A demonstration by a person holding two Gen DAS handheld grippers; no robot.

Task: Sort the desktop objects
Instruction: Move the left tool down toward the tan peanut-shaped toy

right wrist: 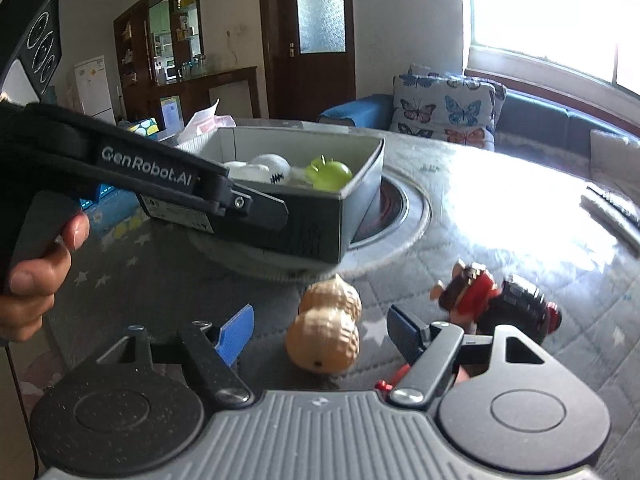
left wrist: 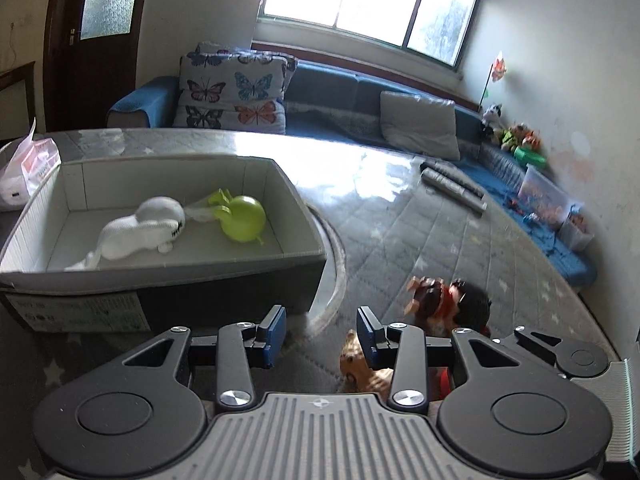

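So the peanut toy (right wrist: pixel 326 326) is sitting on the quilted table cover (right wrist: pixel 460 240), right between my right gripper's (right wrist: pixel 322 336) blue pads (right wrist: pixel 236 334), maybe a touch toward the right one. Its long axis runs almost straight away from me, pointing at the gray box (right wrist: pixel 320 224), so the fingers straddle the narrow way, which is what I want. Those jaws are wide apart, nothing in them.

My left gripper (left wrist: pixel 321 330) is also spread open and empty, hovering close to the near corner of the box; in its own view the peanut toy only peeks out low beside its right finger. So the right hand is clearly the better placed one.

The box already holds a white sock (left wrist: pixel 140 232) and a green toy (left wrist: pixel 240 218). A red and black toy (right wrist: pixel 500 306) lies just right of the peanut, apart from it.

My guess: dip down a bit, close on the waist.
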